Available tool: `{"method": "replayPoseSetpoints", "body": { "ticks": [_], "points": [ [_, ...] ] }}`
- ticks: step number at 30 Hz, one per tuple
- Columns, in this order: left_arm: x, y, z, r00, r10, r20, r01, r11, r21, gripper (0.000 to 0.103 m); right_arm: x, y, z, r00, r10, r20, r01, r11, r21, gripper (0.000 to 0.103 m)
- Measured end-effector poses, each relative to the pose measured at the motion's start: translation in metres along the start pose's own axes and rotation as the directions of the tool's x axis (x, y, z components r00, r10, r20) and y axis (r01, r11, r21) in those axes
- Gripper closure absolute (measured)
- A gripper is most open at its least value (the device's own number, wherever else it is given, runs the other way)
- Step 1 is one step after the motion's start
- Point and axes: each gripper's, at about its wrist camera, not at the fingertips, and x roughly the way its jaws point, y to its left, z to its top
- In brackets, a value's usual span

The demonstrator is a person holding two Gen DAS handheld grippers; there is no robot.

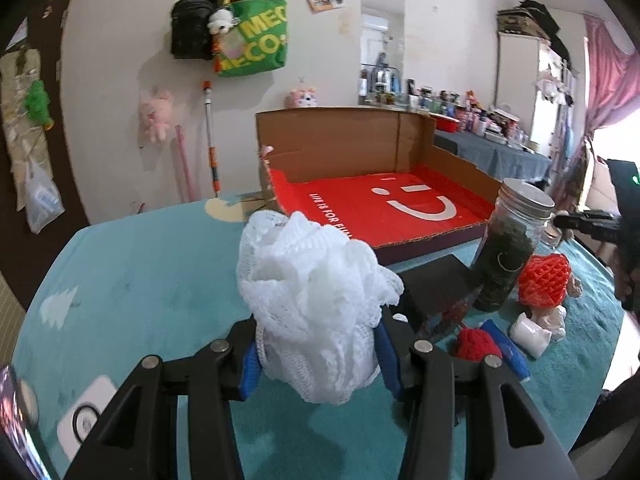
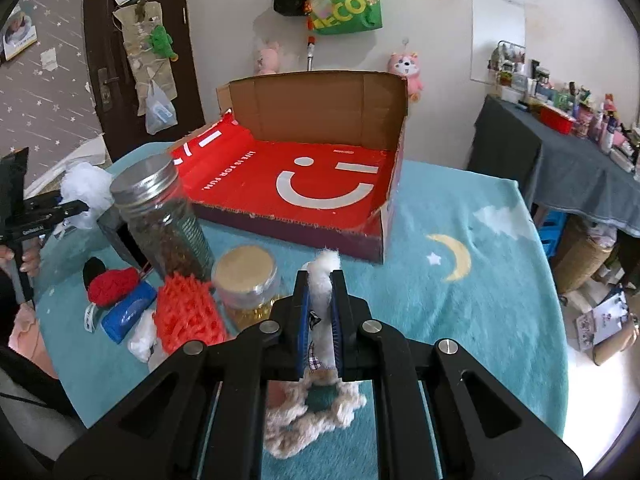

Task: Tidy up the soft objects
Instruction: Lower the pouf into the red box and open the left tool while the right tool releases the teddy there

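Left gripper: the left gripper (image 1: 318,344), at the bottom centre of the left view, has its blue pads pressed on a white mesh puff (image 1: 316,300), which bulges up above the fingers.
Right gripper: the right gripper (image 2: 320,316), low in the middle of the right view, is clamped narrow on a cream plush toy (image 2: 320,360); one fluffy end sticks up between the fingertips and the rest hangs below the jaws.
Box: an open cardboard box (image 1: 380,204) with a red floor and a white smiley sits at the centre of both views, beyond both grippers, with nothing lying in it.
Cloth: a teal cloth (image 2: 460,300) with a moon and clouds covers the table.
Jar: a tall glass jar (image 1: 508,248) with a metal lid stands right of the puff in the left view, just beside the box's near edge.
Small jar: a short jar (image 2: 246,280) with a tan lid stands left of the right gripper's fingers.
Loose soft things: a red-orange mesh piece (image 2: 186,316), a red knit ball (image 2: 112,286), a blue roll (image 2: 128,312) and a white wad (image 2: 142,340) lie close together at lower left in the right view.
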Motion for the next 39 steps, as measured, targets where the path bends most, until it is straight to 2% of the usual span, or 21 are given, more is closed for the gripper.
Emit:
{"method": "replayPoseSetpoints", "body": {
  "ticks": [6,12,19,23,28,33,39],
  "points": [
    [0.009,0.000,0.021,0.999,-0.054,0.003,0.054,0.997,0.061,0.054,0.009,-0.003,0.019,0.998,0.059,-0.008,-0.059,0.998,-0.020,0.094],
    [0.014,-0.009,0.054,0.995,-0.093,0.027,0.089,0.989,0.121,0.054,0.016,0.004,0.039,0.996,0.090,-0.015,-0.091,0.994,-0.069,0.094],
    [0.040,-0.030,0.103,0.990,-0.140,-0.010,0.140,0.983,0.118,0.054,0.028,0.011,0.080,0.987,0.159,-0.008,-0.159,0.985,-0.074,0.094],
    [0.073,-0.039,0.133,0.992,-0.108,-0.068,0.114,0.990,0.087,0.054,0.055,0.006,0.120,0.980,0.195,-0.030,-0.196,0.981,-0.017,0.094],
    [0.125,-0.047,0.164,0.990,-0.041,-0.134,0.053,0.995,0.089,0.053,0.101,-0.006,0.162,0.974,0.208,-0.092,-0.203,0.977,0.061,0.094],
    [0.185,-0.047,0.182,0.973,0.040,-0.228,-0.020,0.996,0.088,0.053,0.168,-0.017,0.197,0.966,0.165,-0.198,-0.136,0.979,0.151,0.094],
    [0.235,-0.036,0.181,0.942,0.096,-0.322,-0.085,0.995,0.047,0.053,0.221,-0.027,0.209,0.952,0.119,-0.283,-0.063,0.978,0.200,0.094]
  ]
}}
